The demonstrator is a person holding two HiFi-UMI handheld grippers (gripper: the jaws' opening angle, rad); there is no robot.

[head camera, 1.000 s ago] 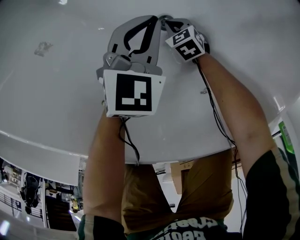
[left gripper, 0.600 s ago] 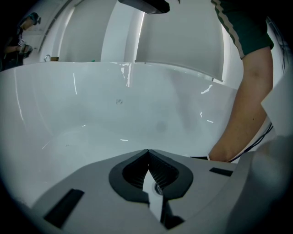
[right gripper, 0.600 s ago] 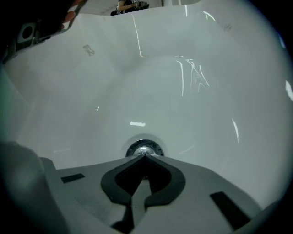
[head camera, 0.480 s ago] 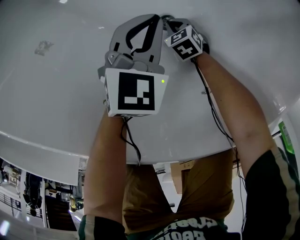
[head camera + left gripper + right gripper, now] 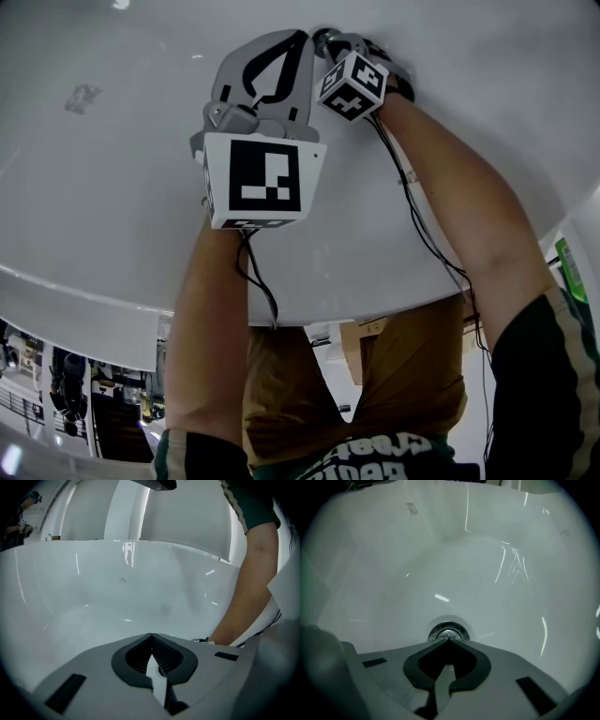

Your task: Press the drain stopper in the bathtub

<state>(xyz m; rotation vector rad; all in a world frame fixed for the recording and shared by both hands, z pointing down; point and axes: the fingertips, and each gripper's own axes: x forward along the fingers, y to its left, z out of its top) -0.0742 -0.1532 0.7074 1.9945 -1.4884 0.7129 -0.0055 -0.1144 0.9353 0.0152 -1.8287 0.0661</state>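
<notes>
Item: chrome drain stopper, bathtub floor, at 12 o'clock of my right gripper
Rigid, slick metal, I judge; press dead centre, jaws closed and empty; left gripper likewise closed, empty

The bathtub is gleaming plain white, and the drain stopper is shining silver. The left gripper and right gripper are showing grey bodies with black pads, the marker cube on each wearing black squares on white. The person is wearing tan shorts and a dark green sleeve with pale stripes.
</notes>
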